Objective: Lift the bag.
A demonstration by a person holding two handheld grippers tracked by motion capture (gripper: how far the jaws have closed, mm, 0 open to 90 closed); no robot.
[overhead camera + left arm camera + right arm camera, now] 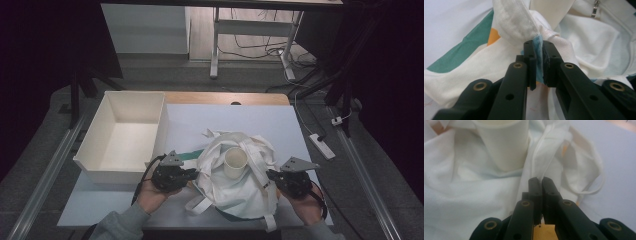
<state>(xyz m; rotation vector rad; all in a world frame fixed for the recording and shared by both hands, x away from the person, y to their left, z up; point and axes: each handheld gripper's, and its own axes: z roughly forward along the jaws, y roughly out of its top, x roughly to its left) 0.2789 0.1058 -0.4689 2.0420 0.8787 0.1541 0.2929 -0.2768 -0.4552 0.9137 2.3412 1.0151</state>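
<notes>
Bag of white cloth lies crumpled on the table, right of the box, with a cup standing on it. Left hand-held gripper is clamped on the bag's left edge, right hand-held gripper on a seam at its right edge. Gripping opposite sides likely serves to lift or spread the bag while keeping the cup cradled between them.

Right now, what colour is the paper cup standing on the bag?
Cream-white paper cup, clearest in the high view.
</notes>
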